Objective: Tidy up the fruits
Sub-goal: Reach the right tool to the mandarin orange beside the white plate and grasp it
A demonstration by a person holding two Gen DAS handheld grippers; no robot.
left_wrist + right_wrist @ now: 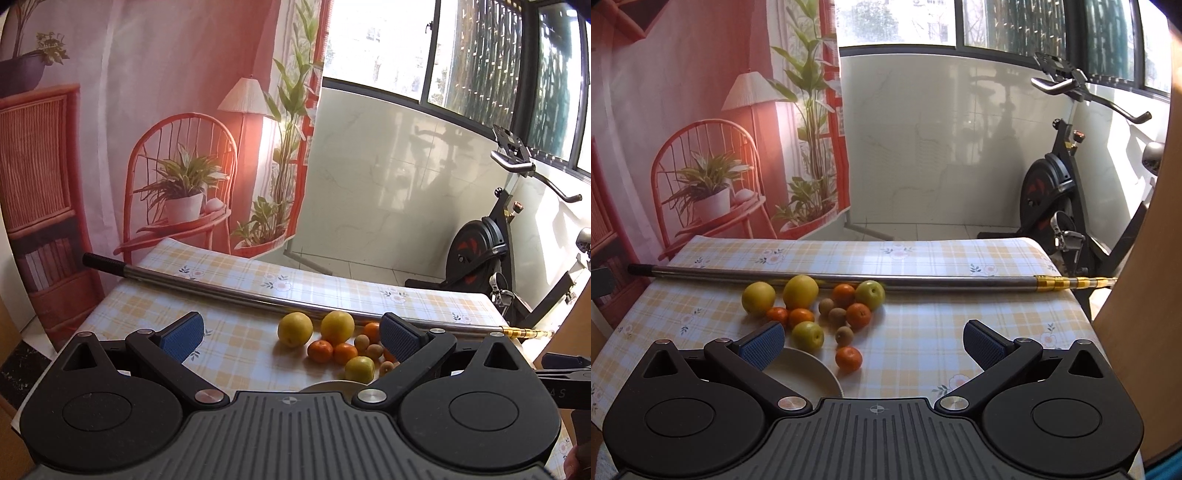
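1. The left gripper (291, 338) has its jaws spread wide and holds nothing; the fruits (338, 345) lie on the table (229, 280) ahead of it, mostly toward its right finger (400, 336)
2. That finger covers part of the cluster, so an orange (372, 331) and whatever lies behind the pad are only partly seen
3. The right gripper (873, 341) also has its jaws spread wide and empty; the fruits (812, 310) lie ahead and to the left, nearer its left finger (762, 343) than its right one
4. In the right wrist view one orange (849, 358) sits apart from the rest, nearest the gap between the jaws, and a green apple (808, 336) lies just beside the plate (816, 373)
5. The plate is largely hidden under the left finger and gripper body; in the left wrist view only a sliver of its rim (332, 386) shows
6. A pole (923, 282) lies across the table just behind the fruits; a yellow fruit (800, 291) and another apple (870, 294) sit close against it, though contact cannot be told
7. The small brown fruits (836, 315) are too small to name with confidence
8. A bike (1056, 192) stands beyond the table's right edge, partly cut off
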